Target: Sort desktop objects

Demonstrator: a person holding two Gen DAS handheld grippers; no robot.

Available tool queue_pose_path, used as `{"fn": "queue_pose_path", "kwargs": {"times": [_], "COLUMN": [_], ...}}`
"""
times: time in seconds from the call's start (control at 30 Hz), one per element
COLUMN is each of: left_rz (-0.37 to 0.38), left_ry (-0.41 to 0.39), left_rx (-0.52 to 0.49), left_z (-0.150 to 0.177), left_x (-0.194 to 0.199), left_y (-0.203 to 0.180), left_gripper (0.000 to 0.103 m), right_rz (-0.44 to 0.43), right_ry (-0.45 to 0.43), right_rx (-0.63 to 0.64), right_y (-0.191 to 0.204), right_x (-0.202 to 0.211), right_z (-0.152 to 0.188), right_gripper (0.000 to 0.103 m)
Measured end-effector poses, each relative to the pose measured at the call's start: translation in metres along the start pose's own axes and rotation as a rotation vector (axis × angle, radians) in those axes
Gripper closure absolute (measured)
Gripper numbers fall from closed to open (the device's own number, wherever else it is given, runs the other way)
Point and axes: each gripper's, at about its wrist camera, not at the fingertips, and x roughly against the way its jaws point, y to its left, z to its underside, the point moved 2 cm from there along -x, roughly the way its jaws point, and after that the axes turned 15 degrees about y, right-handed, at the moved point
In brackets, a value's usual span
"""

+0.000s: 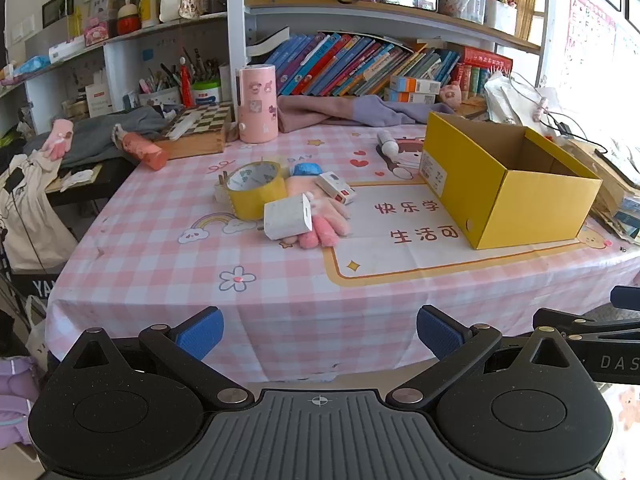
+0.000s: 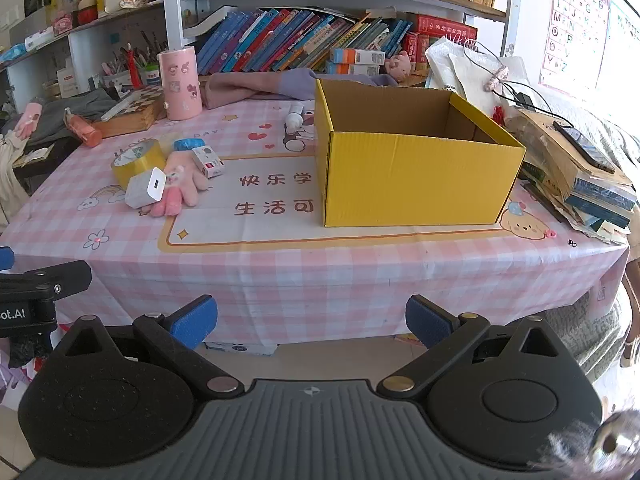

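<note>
Both the left gripper (image 1: 320, 330) and right gripper (image 2: 312, 320) hang wide and empty, and grabbing the charger (image 1: 287, 216) risks snagging the glove (image 1: 320, 220) beneath.

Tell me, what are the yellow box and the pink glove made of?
The yellow box looks like corrugated cardboard: matte yellow outside, plain brown inside, with faint ribbing on its walls. The pink glove seems to be soft, fuzzy knit fabric, judging by its fluffy fingers.

Pink glove (image 1: 320, 216) partly under white charger (image 1: 287, 217); yellow box (image 2: 412, 176) floor hidden.
</note>
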Motion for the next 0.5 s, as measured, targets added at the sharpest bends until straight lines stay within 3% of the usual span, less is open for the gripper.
{"fn": "queue_pose_path", "kwargs": {"times": [0.5], "left_rz": [0.001], "left_ry": [0.011], "left_rx": [-0.001], "left_z": [-0.0041], "left_x": [-0.0039], "left_y": [0.0034], "left_gripper": [0.0], "right_rz": [-0.005], "right_ry": [0.013], "right_rx": [-0.005], "right_y": [0.0005], "right_x": [-0.0055], "right_z": [-0.0024], "right_gripper": [0.002]}}
